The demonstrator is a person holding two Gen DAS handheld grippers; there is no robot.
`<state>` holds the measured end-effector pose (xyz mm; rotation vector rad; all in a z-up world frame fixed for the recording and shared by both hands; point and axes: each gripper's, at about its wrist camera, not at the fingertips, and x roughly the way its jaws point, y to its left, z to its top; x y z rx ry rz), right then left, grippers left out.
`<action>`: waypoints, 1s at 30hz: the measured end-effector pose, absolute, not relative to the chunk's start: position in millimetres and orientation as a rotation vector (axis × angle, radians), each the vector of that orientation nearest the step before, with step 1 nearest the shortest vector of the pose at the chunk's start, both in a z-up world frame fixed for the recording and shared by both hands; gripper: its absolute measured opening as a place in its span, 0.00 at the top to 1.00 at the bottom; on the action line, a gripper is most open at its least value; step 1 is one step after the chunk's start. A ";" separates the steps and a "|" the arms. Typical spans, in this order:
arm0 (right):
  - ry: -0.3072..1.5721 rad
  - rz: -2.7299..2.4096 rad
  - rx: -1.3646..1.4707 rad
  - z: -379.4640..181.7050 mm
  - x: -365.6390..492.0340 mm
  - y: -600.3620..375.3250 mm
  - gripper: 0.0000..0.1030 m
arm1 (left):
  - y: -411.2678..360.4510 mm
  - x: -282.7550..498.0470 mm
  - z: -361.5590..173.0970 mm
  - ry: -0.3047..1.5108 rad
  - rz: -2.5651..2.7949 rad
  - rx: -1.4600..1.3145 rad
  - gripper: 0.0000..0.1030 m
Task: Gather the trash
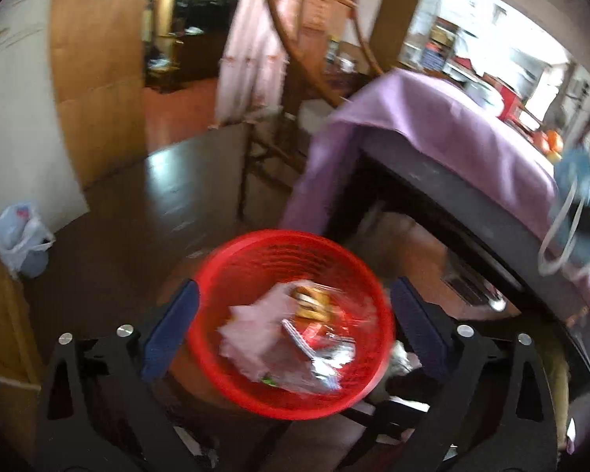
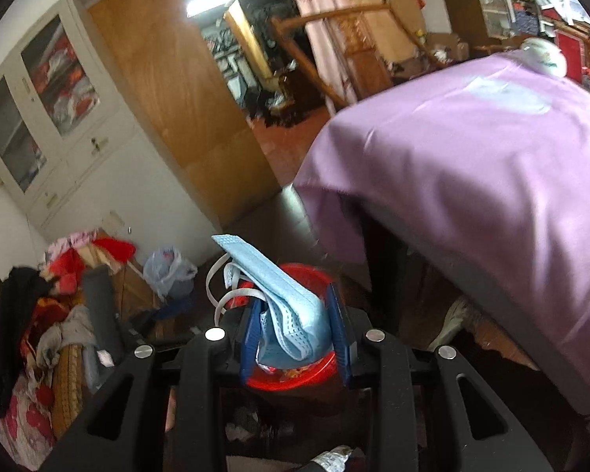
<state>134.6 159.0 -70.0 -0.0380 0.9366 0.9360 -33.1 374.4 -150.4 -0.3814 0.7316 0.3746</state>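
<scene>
The right tongs [image 2: 297, 334] are clamped on a pale blue face mask [image 2: 283, 299], folded and crumpled between the blue pads; its long axis runs from the pads up and away to the left in the right wrist view, the free end pointing toward the far wall, and its white ear loops [image 2: 220, 295] dangle off to the left. The mask hangs just above a red mesh basket [image 2: 295, 377], whose rim shows behind and below the pads. In the left wrist view the left tongs [image 1: 291, 322] stand wide apart with nothing gripped, one pad on each side of the red mesh basket [image 1: 255, 251] below them. The basket holds crumpled clear and pinkish plastic wrappers [image 1: 263, 334] and something orange-brown; motion blur keeps these pieces from being told apart. At that view's right edge the mask [image 1: 574, 204] appears as a blue smear with looping straps. A table draped in a purple cloth [image 2: 472, 181] stands to the right, with a white rounded thing [image 2: 542, 57] on it, cut off and unclear. A tied plastic bag [image 2: 169, 271] sits on the dark floor by a clothes pile.
</scene>
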 end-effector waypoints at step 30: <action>0.999 0.955 -0.170 -116.2 117.2 254.2 0.25 | 401.9 -107.1 -156.7 0.814 0.553 -0.325 0.07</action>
